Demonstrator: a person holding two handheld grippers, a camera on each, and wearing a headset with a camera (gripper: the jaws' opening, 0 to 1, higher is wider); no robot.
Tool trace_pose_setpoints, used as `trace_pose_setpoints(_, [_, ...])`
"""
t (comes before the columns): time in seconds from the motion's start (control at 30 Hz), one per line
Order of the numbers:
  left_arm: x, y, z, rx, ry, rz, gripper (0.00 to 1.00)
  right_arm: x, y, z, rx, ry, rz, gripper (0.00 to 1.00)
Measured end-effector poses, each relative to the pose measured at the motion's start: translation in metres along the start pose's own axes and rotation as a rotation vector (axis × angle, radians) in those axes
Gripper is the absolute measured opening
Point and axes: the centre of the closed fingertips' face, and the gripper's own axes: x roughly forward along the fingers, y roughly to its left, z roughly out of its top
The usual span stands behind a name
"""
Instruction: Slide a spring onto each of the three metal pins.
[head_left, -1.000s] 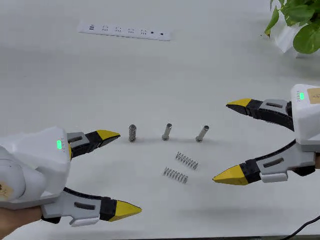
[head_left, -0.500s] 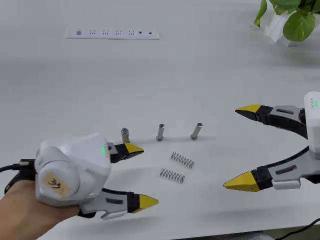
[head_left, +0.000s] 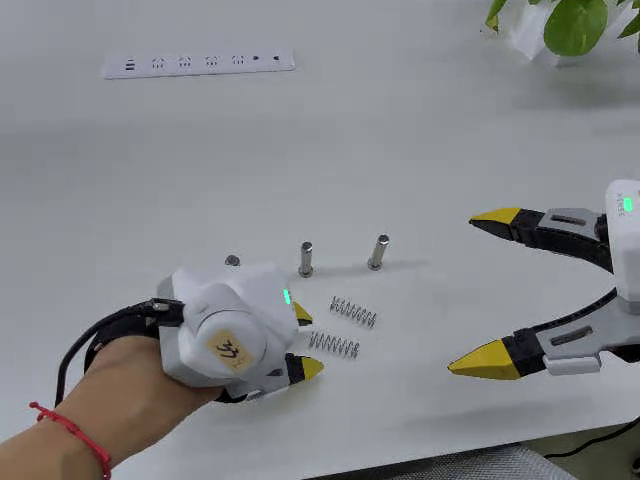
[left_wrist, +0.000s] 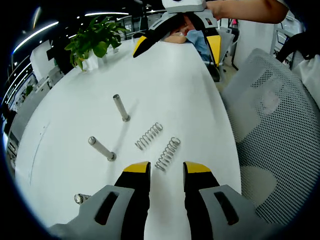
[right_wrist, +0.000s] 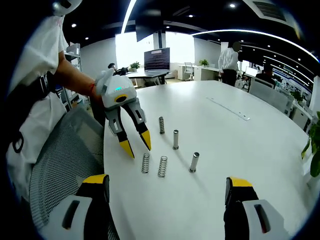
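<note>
Three metal pins stand in a row on the white table (head_left: 420, 130). The left pin (right_wrist: 161, 125) wears a spring; only its top (head_left: 232, 261) peeks past my left gripper. The middle pin (head_left: 306, 258) and right pin (head_left: 378, 252) are bare. Two loose springs lie in front: one (head_left: 353, 312) farther, one (head_left: 333, 345) nearer. My left gripper (head_left: 305, 340) is open, jaws narrowly apart, and the nearer spring (left_wrist: 167, 153) lies just beyond its tips. My right gripper (head_left: 480, 290) hovers wide open to the right, holding nothing.
A white power strip (head_left: 200, 63) lies at the far side of the table. A potted plant (head_left: 560, 20) stands at the back right. A grey mesh chair (left_wrist: 270, 125) sits beyond the table's near edge.
My left gripper has moved right to the nearer loose spring, hiding most of the sprung pin, and its jaws have narrowed. The right gripper has barely moved.
</note>
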Motion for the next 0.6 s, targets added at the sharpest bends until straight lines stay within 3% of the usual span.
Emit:
trace_pose_setpoints(0.27, [0.009, 0.004, -0.007, 0.030, 0.069, 0.004, 0.16, -0.001, 0.002, -0.005, 0.013, -0.004, -0.003, 0.95])
trace_pose_setpoints(0.6, [0.012, 0.003, -0.012, 0.061, 0.114, -0.018, 0.12, -0.001, 0.003, -0.007, 0.024, -0.014, -0.015, 0.94])
